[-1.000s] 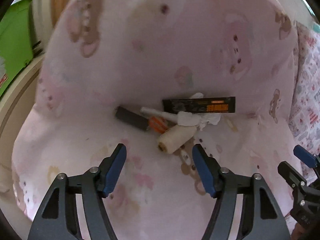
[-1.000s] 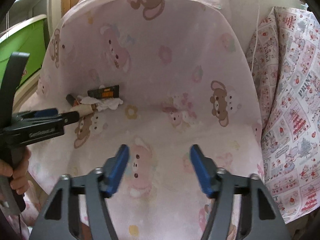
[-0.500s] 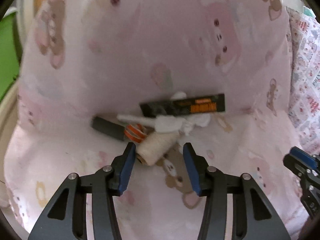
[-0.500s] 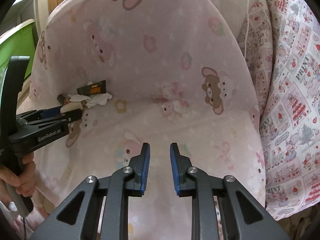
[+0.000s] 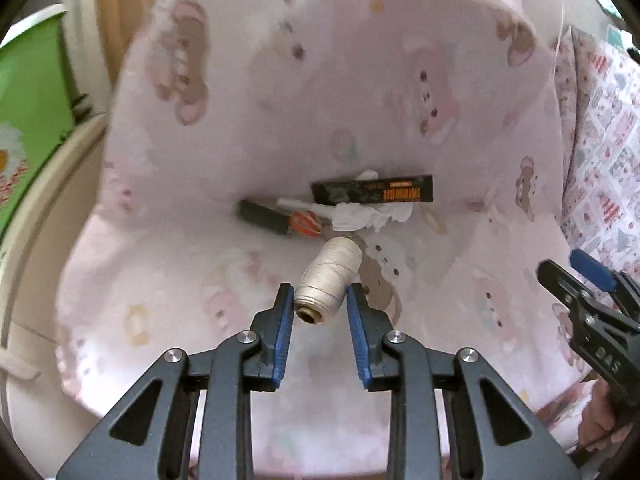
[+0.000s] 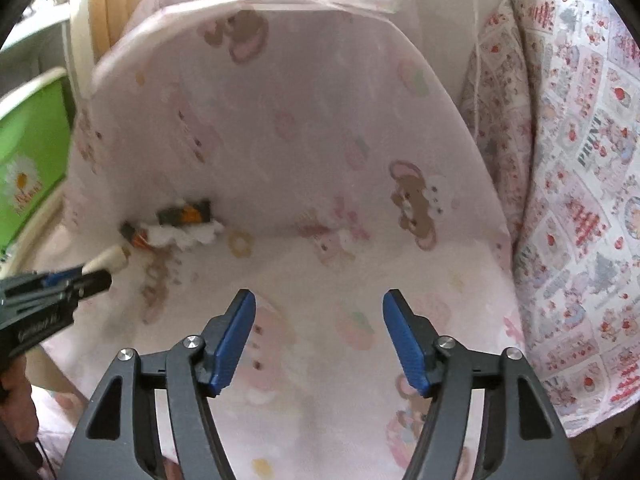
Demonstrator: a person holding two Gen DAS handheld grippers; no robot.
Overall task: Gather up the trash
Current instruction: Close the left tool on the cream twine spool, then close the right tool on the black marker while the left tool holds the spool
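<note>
Left wrist view is showing, going left to right, a green bin (image 5: pixel 28 120) standing beyond the left edge of the pink bear-print chair cover (image 5: pixel 240 112), then a litter pile lying in the crease where seat meets backrest: a dark cylinder (image 5: pixel 262 217), an orange-striped scrap (image 5: pixel 305 222), crumpled white tissue (image 5: pixel 372 216) and a black wrapper (image 5: pixel 372 191) leaning against the backrest. Nearer the front edge of the seat, the left gripper (image 5: pixel 320 308) is clenching a cream thread spool (image 5: pixel 330 280), its blue pads pressing both sides, the spool appearing lifted just clear of the pile. At the right edge, the right gripper (image 6: pixel 316 336) is hanging with its jaws spread wide, grasping nothing, over bare seat fabric beside a strawberry-print cloth (image 6: pixel 580 160). The pick of the spool is looking done; carrying it leftward toward the bin, likely the trash container, is what the next move is calling for.
</note>
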